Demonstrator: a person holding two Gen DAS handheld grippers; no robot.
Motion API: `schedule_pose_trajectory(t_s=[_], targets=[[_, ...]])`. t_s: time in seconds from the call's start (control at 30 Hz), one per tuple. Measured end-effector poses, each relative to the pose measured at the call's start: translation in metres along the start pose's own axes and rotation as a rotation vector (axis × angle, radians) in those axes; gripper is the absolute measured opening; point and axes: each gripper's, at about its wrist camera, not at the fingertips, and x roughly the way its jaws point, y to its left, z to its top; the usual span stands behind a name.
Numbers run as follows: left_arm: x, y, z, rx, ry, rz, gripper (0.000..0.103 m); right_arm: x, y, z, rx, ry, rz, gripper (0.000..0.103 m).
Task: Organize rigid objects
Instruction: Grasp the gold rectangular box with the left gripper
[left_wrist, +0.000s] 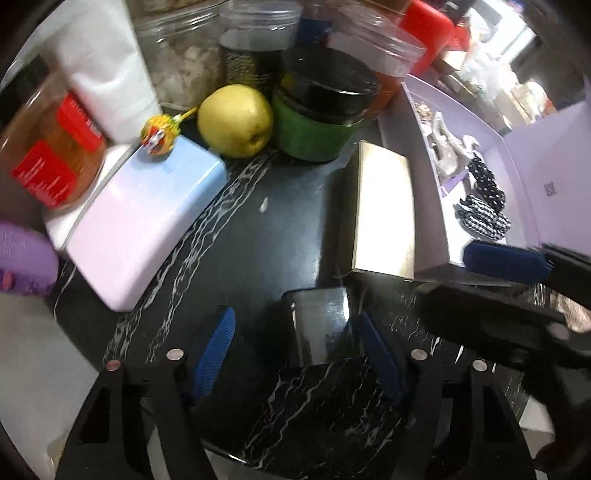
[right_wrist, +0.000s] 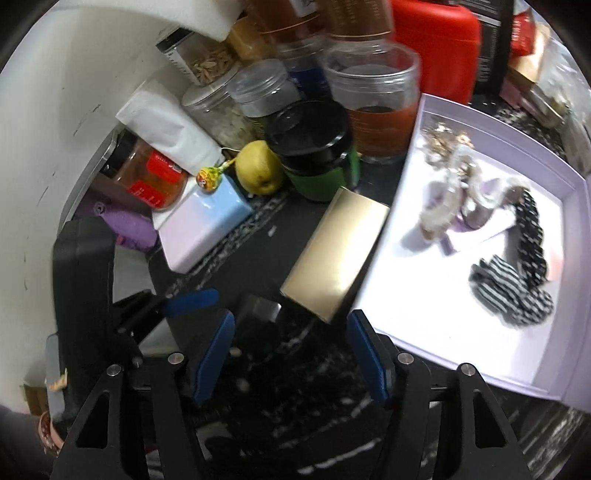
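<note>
The small black box (left_wrist: 319, 325), glossy and stiff, probably slick and light, sits on the bench (left_wrist: 258, 229) beside the gold box (left_wrist: 384, 218). It's bracketed by the left gripper (left_wrist: 299, 350), pads not visibly pressing; best taken across its flat sides. The right gripper (right_wrist: 291, 350) is spread, nothing held.

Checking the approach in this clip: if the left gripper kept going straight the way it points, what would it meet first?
Most likely the small black box, lying between the left gripper's open blue fingers on the dark marble counter. The gold box lies beyond it. Depth is unclear.
</note>
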Motion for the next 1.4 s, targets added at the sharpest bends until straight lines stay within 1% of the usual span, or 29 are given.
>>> schedule_pose_trajectory(t_s=[0.1,0.23,0.33,0.47,0.53,0.63,0.73,0.8,0.83,0.9,1.03,1.17,1.3,1.4], targets=[[-0.001,-0.001,0.0,0.027,-0.006,0.003,0.068,0.011,0.004,0.005,0.012,0.003,-0.023,0.064],[-0.002,0.005,-0.002,0.032,-0.001,-0.013,0.068,0.023,0.0,0.01,0.061,0.016,-0.024,0.064],[-0.008,0.01,-0.006,0.041,-0.009,0.002,0.068,0.029,0.0,0.013,0.083,0.015,-0.036,0.064],[-0.013,0.019,-0.006,0.03,-0.022,0.019,0.068,0.033,0.007,0.017,0.081,0.019,-0.089,0.064],[-0.016,0.024,-0.005,0.03,-0.034,0.034,0.068,0.036,0.009,0.018,0.096,0.029,-0.078,0.064],[-0.02,0.028,-0.001,0.033,-0.05,0.053,0.068,0.032,0.009,0.017,0.105,0.017,-0.06,0.064],[-0.027,0.032,0.003,0.038,-0.082,0.023,0.068,0.022,0.009,0.01,0.11,-0.001,-0.034,0.064],[-0.035,0.034,0.007,0.047,-0.111,-0.006,0.067,0.013,0.008,0.003,0.112,-0.013,-0.028,0.064],[-0.036,0.031,0.009,0.061,-0.113,-0.01,0.067,0.008,0.006,-0.002,0.116,-0.016,-0.028,0.064],[-0.038,0.026,0.011,0.079,-0.11,-0.027,0.068,-0.002,0.001,-0.01,0.136,-0.028,-0.029,0.064],[-0.036,0.016,0.021,0.07,-0.091,-0.097,0.068,-0.02,-0.012,-0.026,0.168,-0.028,-0.046,0.064],[-0.021,-0.009,0.035,0.08,-0.068,-0.115,0.067,-0.026,-0.024,-0.043,0.194,-0.006,-0.079,0.064],[-0.009,-0.026,0.044,0.119,-0.06,-0.115,0.068,-0.019,-0.039,-0.057,0.224,0.022,-0.095,0.064],[-0.001,-0.035,0.048,0.16,-0.039,-0.12,0.068,-0.019,-0.049,-0.062,0.244,0.024,-0.094,0.064]])
